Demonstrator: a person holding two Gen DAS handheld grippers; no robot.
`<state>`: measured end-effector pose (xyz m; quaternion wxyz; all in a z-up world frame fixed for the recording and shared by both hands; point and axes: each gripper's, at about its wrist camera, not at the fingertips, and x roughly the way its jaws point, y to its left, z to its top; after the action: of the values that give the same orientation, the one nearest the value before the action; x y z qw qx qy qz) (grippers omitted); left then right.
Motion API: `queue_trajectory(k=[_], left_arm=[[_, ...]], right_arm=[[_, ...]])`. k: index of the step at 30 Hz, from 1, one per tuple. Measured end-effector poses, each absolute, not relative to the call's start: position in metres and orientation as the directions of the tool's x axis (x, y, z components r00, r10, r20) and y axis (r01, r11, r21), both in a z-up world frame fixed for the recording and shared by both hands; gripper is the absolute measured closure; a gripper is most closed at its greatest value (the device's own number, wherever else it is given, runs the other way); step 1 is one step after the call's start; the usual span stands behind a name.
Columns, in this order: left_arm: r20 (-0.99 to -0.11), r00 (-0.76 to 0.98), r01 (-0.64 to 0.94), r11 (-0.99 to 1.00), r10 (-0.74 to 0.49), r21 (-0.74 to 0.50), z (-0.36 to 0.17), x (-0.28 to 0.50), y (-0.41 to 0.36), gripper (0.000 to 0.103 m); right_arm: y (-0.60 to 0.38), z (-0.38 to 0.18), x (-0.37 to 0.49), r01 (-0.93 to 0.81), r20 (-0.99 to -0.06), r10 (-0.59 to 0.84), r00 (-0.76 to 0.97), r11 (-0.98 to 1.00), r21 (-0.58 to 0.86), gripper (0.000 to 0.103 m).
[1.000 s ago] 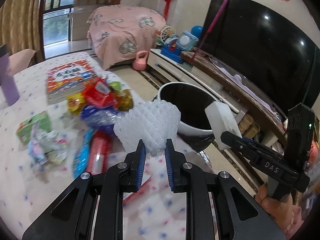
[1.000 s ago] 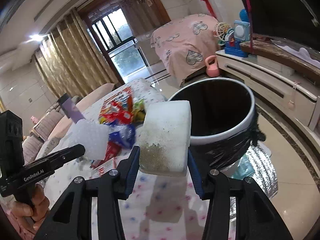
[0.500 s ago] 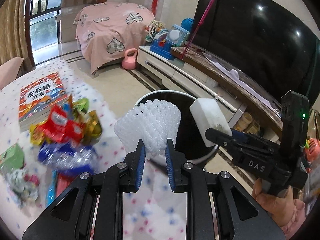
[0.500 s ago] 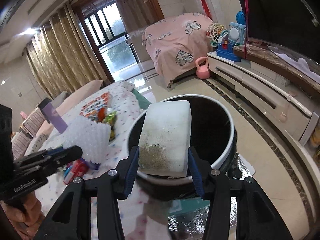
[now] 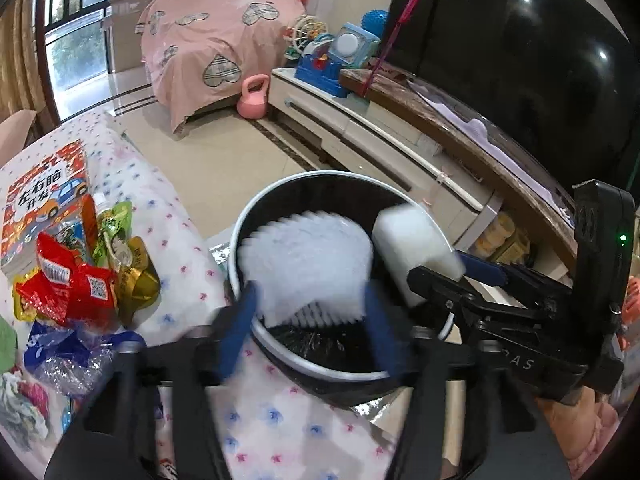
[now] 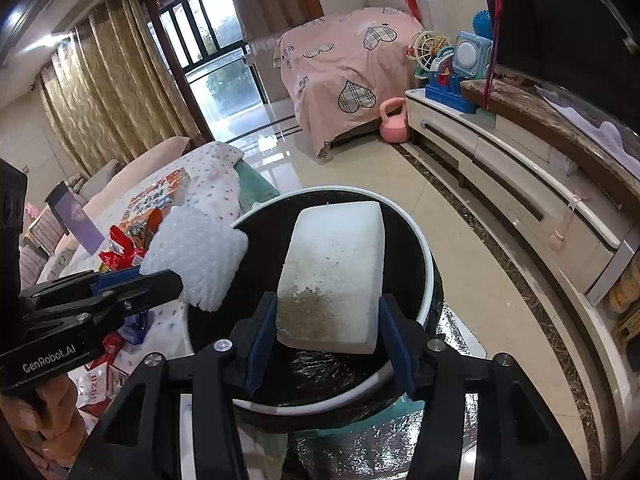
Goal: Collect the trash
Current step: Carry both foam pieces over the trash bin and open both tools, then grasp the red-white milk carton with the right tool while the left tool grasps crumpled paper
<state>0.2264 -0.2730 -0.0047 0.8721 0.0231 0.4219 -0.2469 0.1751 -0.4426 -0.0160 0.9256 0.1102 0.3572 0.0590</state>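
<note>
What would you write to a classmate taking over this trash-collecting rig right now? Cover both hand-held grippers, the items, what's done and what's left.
The left hand-held gripper has its jaws spread and blurred; the white foam net looks loose between them, above the bin.
The right hand-held gripper is shut on the white foam block, also above the bin.
Done: both pieces are over the bin, not yet inside.
Left: release both, then fetch the wrappers on the table.

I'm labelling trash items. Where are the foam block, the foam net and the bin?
foam block (image 6: pixel 334 268): right wrist view, middle of its top face.
foam net (image 5: pixel 308 258): left wrist view, centre.
bin (image 6: pixel 424 248): right wrist view, white rim.
</note>
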Motion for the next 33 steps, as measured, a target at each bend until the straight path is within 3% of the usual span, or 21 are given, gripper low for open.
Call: queue_trajectory(k=[1, 6, 9, 14, 16, 33], left_arm=[[-0.744, 0.524, 0.448, 0.877, -0.414, -0.173, -0.005, 0.226, -0.272, 0.037], [-0.734, 0.536, 0.433, 0.882, -0.417, -0.185, 0.000, 0.216, -0.254, 0.035], [-0.720, 0.559, 0.407, 0.893, -0.410, -0.193, 0.003, 0.203, -0.233, 0.029], [-0.705, 0.585, 0.349, 0.909, -0.401, -0.228, 0.001, 0.177, -0.196, 0.028], [-0.702, 0.595, 0.328, 0.916, -0.392, -0.232, 0.001, 0.166, -0.181, 0.028], [-0.702, 0.646, 0.128, 0.950, -0.299, -0.286, -0.015, 0.101, -0.044, 0.028]], right_arm=[[-0.444, -0.018, 0.176, -0.023, -0.653, 0.187, 0.734, 0.968, 0.251, 0.037], [-0.451, -0.018, 0.172, -0.009, -0.645, 0.198, 0.738, 0.959, 0.284, 0.035], [-0.448, -0.012, 0.162, -0.013, -0.624, 0.206, 0.754, 0.954, 0.300, 0.032], [-0.436, 0.000, 0.136, -0.024, -0.551, 0.221, 0.805, 0.940, 0.341, 0.012], [-0.427, 0.002, 0.126, -0.037, -0.530, 0.233, 0.815, 0.935, 0.354, 0.010], [-0.334, -0.019, 0.073, -0.155, -0.532, 0.372, 0.760, 0.900, 0.407, 0.009]])
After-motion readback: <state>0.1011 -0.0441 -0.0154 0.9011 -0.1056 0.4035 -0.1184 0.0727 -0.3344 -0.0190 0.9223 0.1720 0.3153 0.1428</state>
